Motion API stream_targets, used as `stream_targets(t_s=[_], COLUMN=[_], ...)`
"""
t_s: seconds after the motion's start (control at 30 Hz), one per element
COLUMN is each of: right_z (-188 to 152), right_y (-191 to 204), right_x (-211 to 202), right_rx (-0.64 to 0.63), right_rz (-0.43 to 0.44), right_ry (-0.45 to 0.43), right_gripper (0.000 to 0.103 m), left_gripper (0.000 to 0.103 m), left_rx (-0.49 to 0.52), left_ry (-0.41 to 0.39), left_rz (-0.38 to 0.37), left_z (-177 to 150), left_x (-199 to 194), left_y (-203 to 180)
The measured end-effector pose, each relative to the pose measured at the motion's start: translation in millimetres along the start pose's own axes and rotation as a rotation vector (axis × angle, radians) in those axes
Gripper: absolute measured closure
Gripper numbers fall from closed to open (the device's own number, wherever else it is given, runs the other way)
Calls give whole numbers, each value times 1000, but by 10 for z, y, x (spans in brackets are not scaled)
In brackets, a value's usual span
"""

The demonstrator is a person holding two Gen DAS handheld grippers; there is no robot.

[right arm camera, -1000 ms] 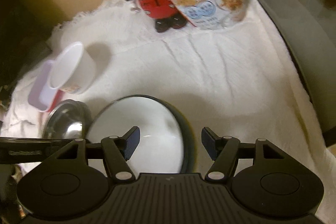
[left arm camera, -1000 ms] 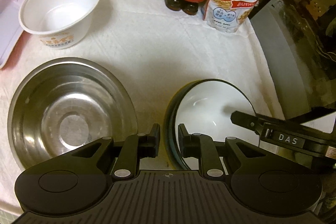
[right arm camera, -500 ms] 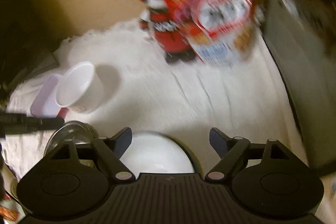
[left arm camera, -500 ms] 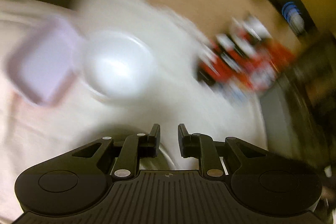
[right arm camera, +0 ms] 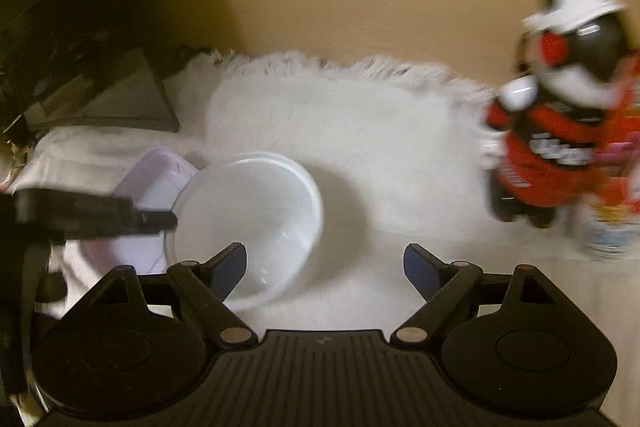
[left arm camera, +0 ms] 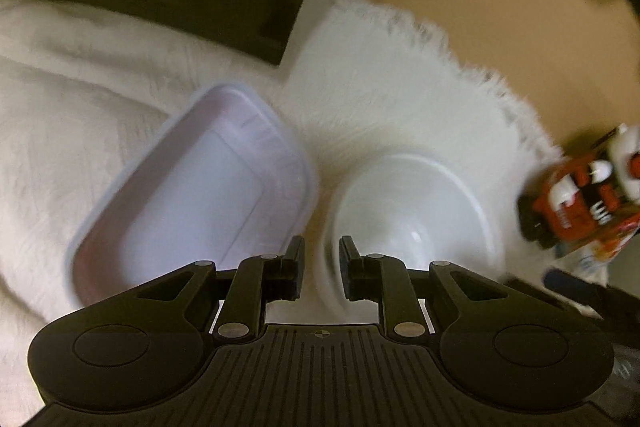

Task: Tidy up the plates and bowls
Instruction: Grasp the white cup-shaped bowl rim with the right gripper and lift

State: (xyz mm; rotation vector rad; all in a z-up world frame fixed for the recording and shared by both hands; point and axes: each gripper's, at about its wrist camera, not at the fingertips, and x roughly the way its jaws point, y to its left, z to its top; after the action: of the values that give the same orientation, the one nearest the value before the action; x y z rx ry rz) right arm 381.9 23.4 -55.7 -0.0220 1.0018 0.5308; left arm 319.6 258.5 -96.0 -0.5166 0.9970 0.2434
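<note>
White cloth [left arm camera: 400, 87] underneath. Lay leftmost: lilac tray [left arm camera: 192, 195], just beside white bowl [left arm camera: 408, 215]. Left gripper [left arm camera: 319, 263] hovered at that bowl's near rim, nearly closed, empty. Right gripper [right arm camera: 324, 269] opening wide, empty. Risked knocking the light bowl against the tray.

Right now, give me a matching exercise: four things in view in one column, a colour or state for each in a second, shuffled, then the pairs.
Things:
1. white bowl
2. rectangular container
3. mascot figure
4. right gripper

Descriptions:
A. pale lilac, shallow, empty
B. red and black, standing upright
C. jaws opening, nothing between them
D. round, white, empty, beside the lilac one

Pairs: 1-D, 2-A, 3-B, 4-C
</note>
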Motion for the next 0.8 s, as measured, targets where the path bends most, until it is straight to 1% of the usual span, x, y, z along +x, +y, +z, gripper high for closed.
stream_targets(t_s=[0.07,0.13,0.2,0.23,0.27,0.3,0.37,0.47,0.57,0.63,0.73,0.8], right_z=[44,36,-3,-21,-40,-57,-72,-101,-193,-280,-552,-725], right_y=[43,62,54,41,40,47,65,46,-95,-214,-408,-512], right_x=[322,595,789,826,801,716,437,-177,-820,-1184,-1671,-1873], right_rx=[41,75,123,150,168,175,151,96,85,88,80,71], right_rz=[-11,17,40,47,58,54,66,64,56,39,-26,-66], right_ry=[46,119,186,203,203,190,142,44,-28,-67,-103,-107], right_gripper=[17,19,38,41,42,42,42,40,39,38,36,35], left_gripper=[83,83,84,81,83,83,83,82,80,81,82,82], left_rx=[6,15,9,9,15,25,37,63,139,201,285,344], left_ry=[24,52,71,71,61,48,28,18,11,42,121,161], left_rz=[-11,-37,-82,-109,-118,-127,-159,-244,-328,-374,-426,-437], left_z=[5,12,5,-20,-45,-70,-109,-180,-308,-456,-722,-909], left_x=[145,283,340,306,234,148,-80,-459,-816,-939,-1014,-1039], left_y=[17,30,29,15,-2,-26,-111,-329,-661,-949,-1319,-1519])
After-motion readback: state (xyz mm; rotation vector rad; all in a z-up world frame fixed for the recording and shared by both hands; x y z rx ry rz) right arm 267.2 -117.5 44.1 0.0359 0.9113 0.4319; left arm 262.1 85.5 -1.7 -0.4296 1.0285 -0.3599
